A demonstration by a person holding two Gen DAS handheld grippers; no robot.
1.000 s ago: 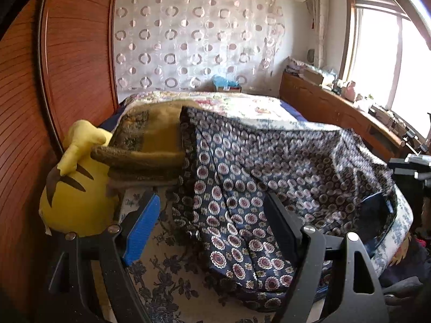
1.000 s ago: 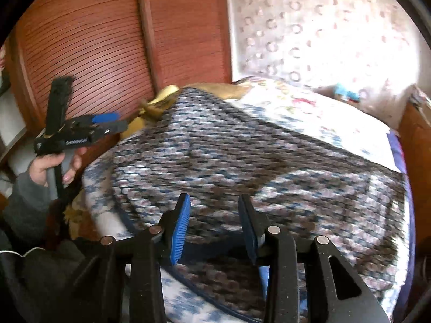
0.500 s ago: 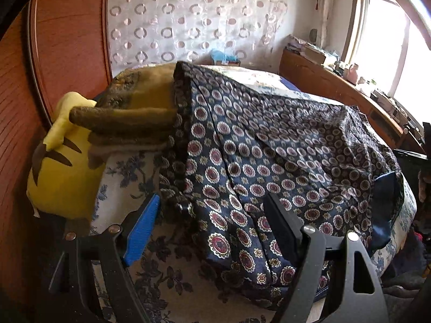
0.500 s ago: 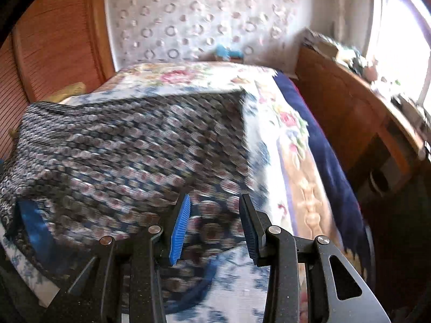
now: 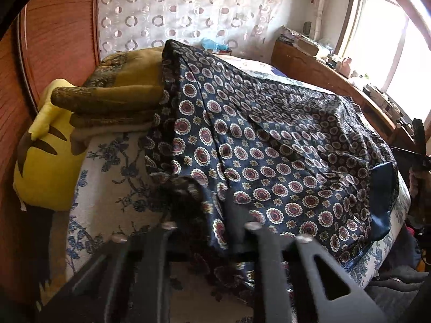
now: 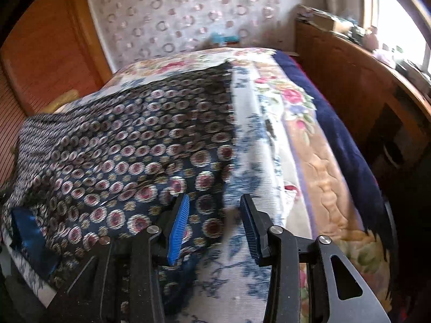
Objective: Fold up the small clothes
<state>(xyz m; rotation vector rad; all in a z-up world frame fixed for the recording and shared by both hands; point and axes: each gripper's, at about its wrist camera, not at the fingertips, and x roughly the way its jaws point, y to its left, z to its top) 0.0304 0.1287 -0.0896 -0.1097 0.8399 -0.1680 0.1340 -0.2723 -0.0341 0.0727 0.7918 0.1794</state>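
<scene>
A navy garment with red-and-white medallions (image 5: pixel 269 140) lies spread over the bed; it also shows in the right wrist view (image 6: pixel 129 150). My left gripper (image 5: pixel 212 215) is shut on the garment's near left corner, and the cloth bunches over its fingers. My right gripper (image 6: pixel 212 215) is open, its blue pads astride the garment's near right edge just above the bed. The right gripper's hand shows at the far right of the left wrist view (image 5: pixel 417 161).
The bed has a white-and-blue floral sheet (image 5: pixel 113 177) and a flowered blanket (image 6: pixel 317 167). A yellow plush toy (image 5: pixel 45 167) and folded mustard blankets (image 5: pixel 118 91) lie by the wooden headboard (image 5: pixel 59 35). A wooden counter (image 6: pixel 358 80) runs along the bed's right side.
My left gripper has moved forward and closed on the garment's corner. My right gripper has swung right along the garment to its near right edge and stays open.
</scene>
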